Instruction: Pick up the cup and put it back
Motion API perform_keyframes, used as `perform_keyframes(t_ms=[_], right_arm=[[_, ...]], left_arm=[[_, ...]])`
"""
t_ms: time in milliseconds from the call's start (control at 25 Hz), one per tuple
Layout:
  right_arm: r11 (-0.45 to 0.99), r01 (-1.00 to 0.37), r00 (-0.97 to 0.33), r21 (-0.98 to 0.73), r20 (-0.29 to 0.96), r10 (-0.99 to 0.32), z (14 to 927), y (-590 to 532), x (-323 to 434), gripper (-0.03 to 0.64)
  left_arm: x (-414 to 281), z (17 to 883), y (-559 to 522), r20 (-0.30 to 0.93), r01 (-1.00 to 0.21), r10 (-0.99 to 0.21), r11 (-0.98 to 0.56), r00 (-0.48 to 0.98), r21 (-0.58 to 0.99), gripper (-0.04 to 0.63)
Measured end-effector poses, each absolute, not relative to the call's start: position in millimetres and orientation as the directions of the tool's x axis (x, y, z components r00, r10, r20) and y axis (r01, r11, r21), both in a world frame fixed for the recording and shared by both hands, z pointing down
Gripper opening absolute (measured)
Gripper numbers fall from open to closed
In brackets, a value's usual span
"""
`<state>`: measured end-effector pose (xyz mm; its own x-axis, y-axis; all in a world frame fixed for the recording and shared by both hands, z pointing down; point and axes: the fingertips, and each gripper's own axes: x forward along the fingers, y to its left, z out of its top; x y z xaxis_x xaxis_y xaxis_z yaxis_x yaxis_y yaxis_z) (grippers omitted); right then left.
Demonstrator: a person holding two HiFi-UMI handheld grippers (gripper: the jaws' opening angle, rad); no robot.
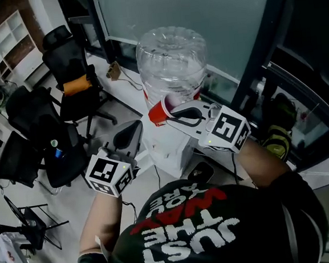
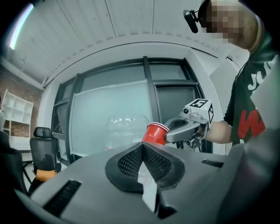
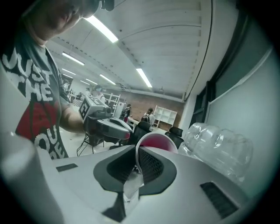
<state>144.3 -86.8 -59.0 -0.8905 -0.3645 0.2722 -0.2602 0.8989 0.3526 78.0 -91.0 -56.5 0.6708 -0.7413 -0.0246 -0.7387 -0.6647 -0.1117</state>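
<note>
Cup point(image 1: 158, 112), red, white-rimmed, sideways in grip of right tongs point(image 3: 139, 162); left tongs point(image 2: 142, 151) together, empty.

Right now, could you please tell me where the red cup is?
The red cup is near the head view's centre, clamped by its rim in the right hand-held gripper, in front of the clear water bottle.

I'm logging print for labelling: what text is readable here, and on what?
"JUST THE WAY YOU ARE": on the person's T-shirt, upside down in the head view.
On the marker cubes: patterns only, no words.
On the red cup and the water bottle: no readable print.
</note>
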Motion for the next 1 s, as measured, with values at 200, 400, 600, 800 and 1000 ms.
perform_keyframes(t_ms=[200, 400, 600, 800, 1000], right_arm=[[0.893, -0.278, -0.901, 0.354, 0.225, -0.37, -90, -92, 151, 0.049], [0.885, -0.274, -0.901, 0.377, 0.221, -0.374, -99, -88, 150, 0.049], [0.89, -0.263, -0.902, 0.372, 0.234, -0.364, -97, -87, 146, 0.049], [0.901, -0.228, -0.907, 0.368, 0.256, -0.334, -94, -86, 135, 0.049], [0.925, -0.202, -0.908, 0.322, 0.293, -0.3, -67, -94, 111, 0.049]], left_arm=[[86, -87, -94, -0.052, -0.722, -0.723, -0.679, 0.689, -0.134, 0.003], [89, -94, -89, -0.06, -0.711, -0.711, -0.688, 0.7, -0.144, 0.003], [88, -87, -89, -0.051, -0.713, -0.713, -0.69, 0.699, -0.125, 0.003], [77, -74, -93, -0.043, -0.734, -0.734, -0.673, 0.678, -0.091, 0.003], [57, -32, -104, -0.005, -0.76, -0.761, -0.649, 0.649, -0.026, 0.003]])
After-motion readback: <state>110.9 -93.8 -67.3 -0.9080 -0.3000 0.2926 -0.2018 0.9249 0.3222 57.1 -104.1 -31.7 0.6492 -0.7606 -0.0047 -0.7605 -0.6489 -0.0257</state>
